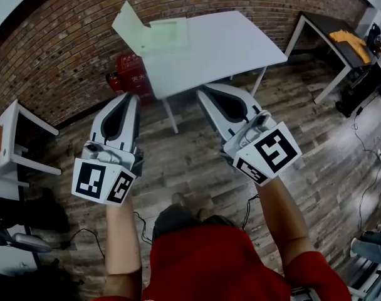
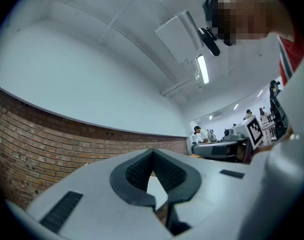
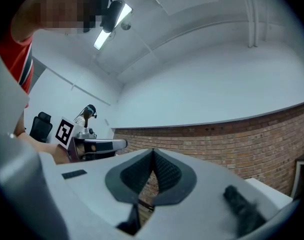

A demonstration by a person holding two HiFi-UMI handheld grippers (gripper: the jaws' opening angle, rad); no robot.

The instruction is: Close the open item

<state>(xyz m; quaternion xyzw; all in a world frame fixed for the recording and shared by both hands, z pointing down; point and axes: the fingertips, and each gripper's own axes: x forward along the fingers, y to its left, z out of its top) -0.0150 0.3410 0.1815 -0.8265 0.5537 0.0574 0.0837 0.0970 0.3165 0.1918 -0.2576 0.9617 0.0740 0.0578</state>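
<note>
A pale green flat box (image 1: 160,34) lies at the far left corner of a white table (image 1: 228,42), its lid (image 1: 128,24) standing up and open. My left gripper (image 1: 129,97) and right gripper (image 1: 203,91) are held side by side over the wooden floor, just short of the table's near edge and well away from the box. Both are shut with nothing between the jaws. In the left gripper view, the left gripper (image 2: 153,154) points up at the brick wall and ceiling. The right gripper view likewise shows the right gripper (image 3: 153,154) tilted up.
A red case (image 1: 131,74) stands on the floor under the table by the brick wall (image 1: 59,49). A second table (image 1: 334,39) with an orange thing is at the right. White furniture (image 1: 15,137) stands at the left. Cables (image 1: 366,168) trail on the floor.
</note>
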